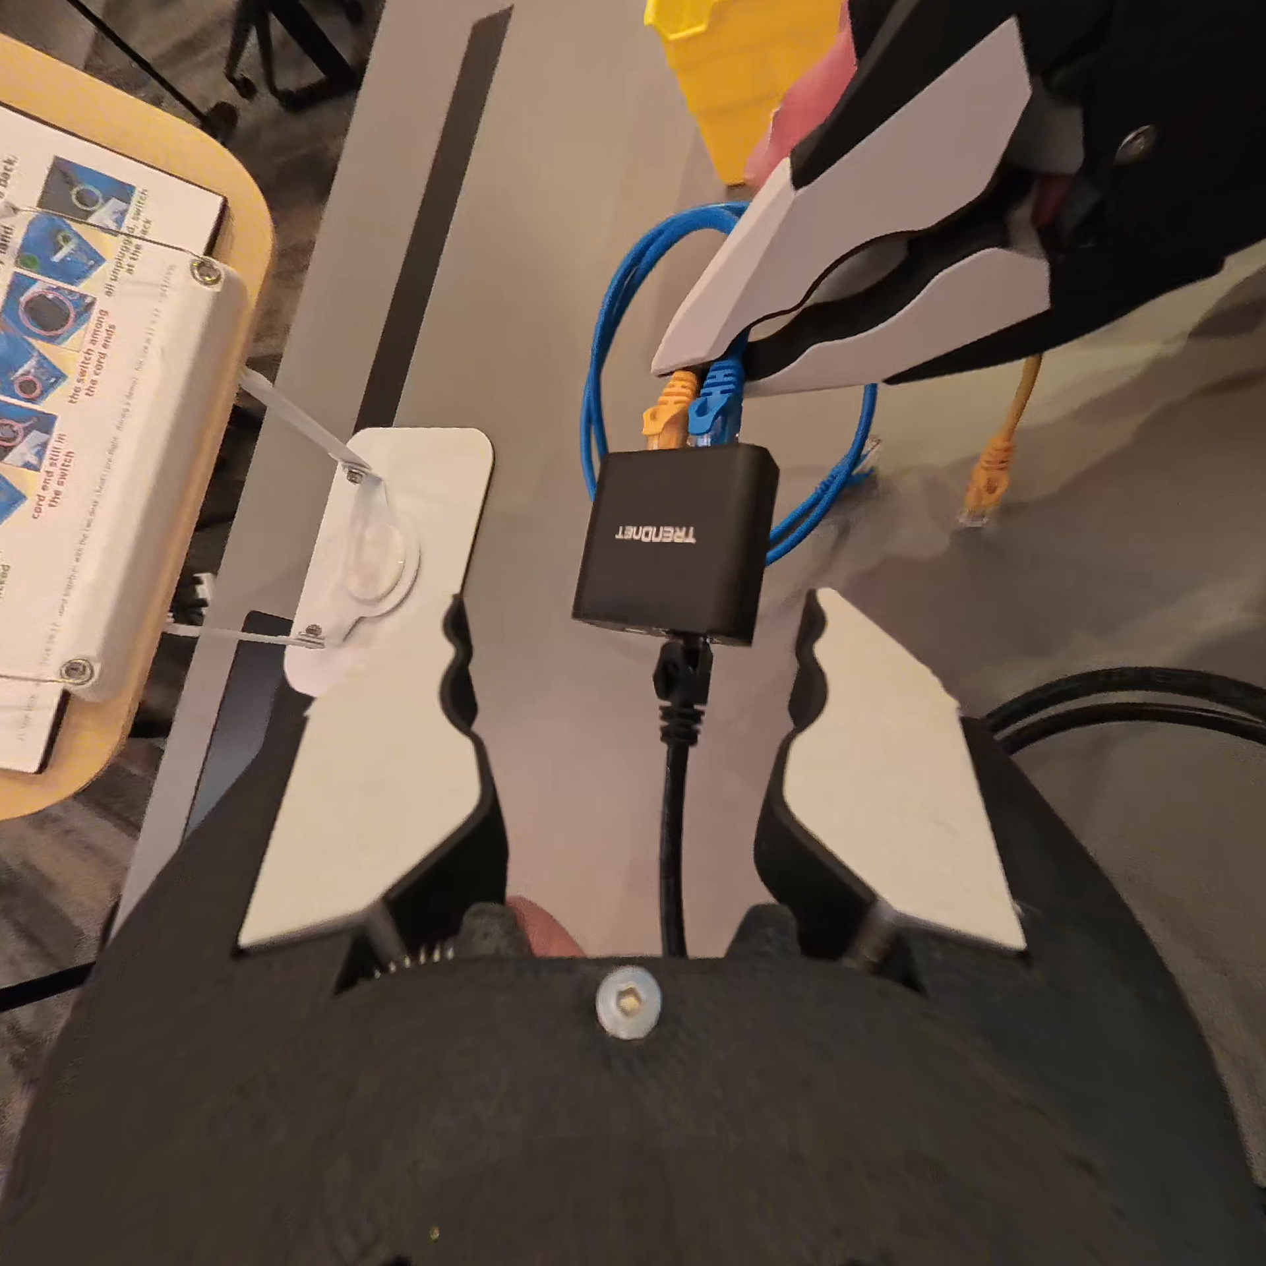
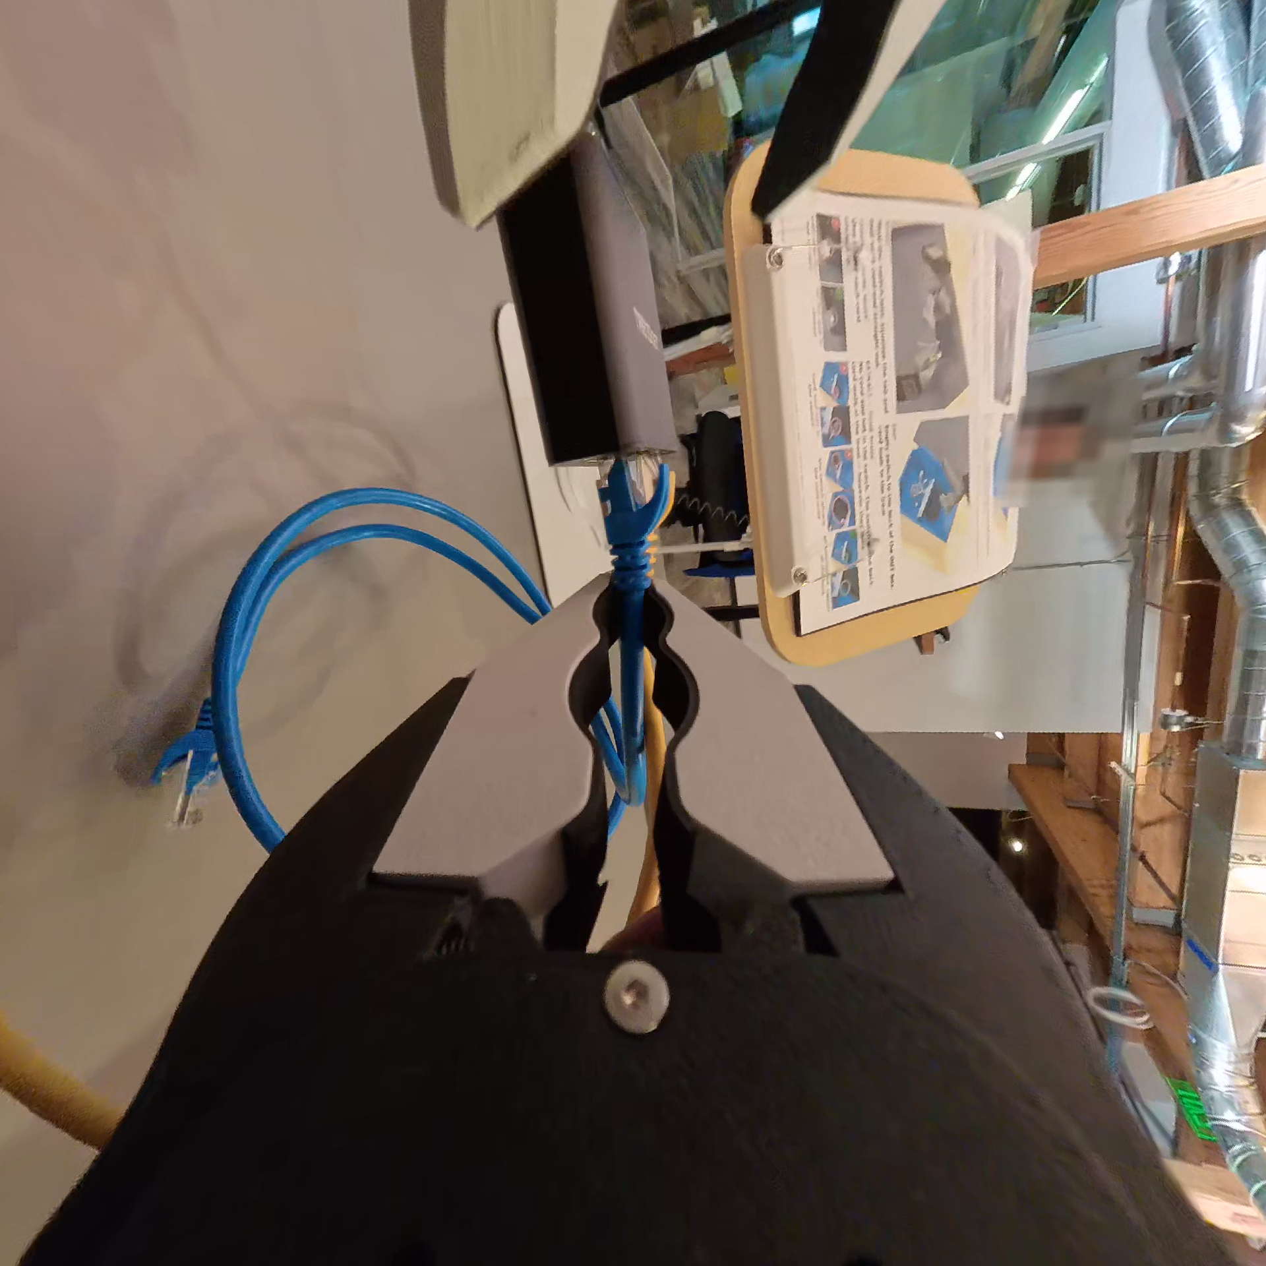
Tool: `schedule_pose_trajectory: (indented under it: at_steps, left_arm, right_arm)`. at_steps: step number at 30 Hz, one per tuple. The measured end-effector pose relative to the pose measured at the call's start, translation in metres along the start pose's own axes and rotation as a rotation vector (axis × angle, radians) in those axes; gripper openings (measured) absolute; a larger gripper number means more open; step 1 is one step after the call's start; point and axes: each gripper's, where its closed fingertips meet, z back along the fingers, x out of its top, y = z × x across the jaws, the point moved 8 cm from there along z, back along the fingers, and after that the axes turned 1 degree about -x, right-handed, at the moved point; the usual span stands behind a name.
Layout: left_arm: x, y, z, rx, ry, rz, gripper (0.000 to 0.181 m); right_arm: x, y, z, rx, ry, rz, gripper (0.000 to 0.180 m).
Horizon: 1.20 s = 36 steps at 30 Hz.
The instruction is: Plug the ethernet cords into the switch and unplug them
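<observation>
The switch (image 1: 675,541), a small black box, lies flat on the grey table (image 1: 568,260), straight ahead of the left gripper (image 1: 634,616) and just beyond its fingertips. That gripper's two fingers are spread wide and touch nothing; the black cord (image 1: 675,788) runs back between them from the switch's near face, where its plug is seated.

On the far face, two plugs sit side by side in the ports: the orange cord (image 1: 668,411) to the left, the blue cord (image 1: 716,404) to the right, as seen from the left gripper.

The right gripper (image 1: 705,366) comes in from beyond the switch, opposite the left one. In its own view the right gripper (image 2: 634,596) is pressed together on the blue cord (image 2: 630,548) just behind the plug's boot, plug end at the port of the switch (image 2: 582,329). The orange line passes through the same gap, behind the blue.

The rest of the blue cord loops on the table to the right gripper's left, free end lying loose. The orange cord's free plug also lies loose on the table.

A yellow bin (image 1: 733,82) stands farther off. An instruction sheet (image 1: 61,383) on a wooden board is to the left gripper's left.
</observation>
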Motion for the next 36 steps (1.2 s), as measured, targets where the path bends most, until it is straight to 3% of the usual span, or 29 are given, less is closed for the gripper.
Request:
schedule_pose_trajectory:
  at_steps: [5, 9, 27, 33, 36]
  left_arm:
    - [-0.006, 0.003, -0.012, -0.246, 0.028, 0.057, 0.097]
    - [-0.011, -0.002, -0.018, -0.411, 0.024, 0.102, 0.073]
    - [-0.012, -0.006, -0.023, -0.399, -0.021, 0.164, 0.072]
    - [-0.016, 0.0, -0.022, -0.37, -0.031, 0.216, 0.071]
    - [-0.017, 0.003, -0.021, -0.375, -0.026, 0.23, 0.07]
  right_arm:
    - [0.015, 0.0, 0.006, -0.031, -0.071, 0.05, 0.002]
    - [0.019, 0.0, 0.009, -0.047, -0.077, 0.085, 0.002]
    - [0.014, 0.006, 0.009, -0.047, -0.081, 0.084, 0.003]
    - [0.012, 0.004, 0.014, 0.0, -0.105, 0.036, 0.027]
    - [0.013, -0.001, 0.025, 0.0, -0.17, 0.034, 0.023]
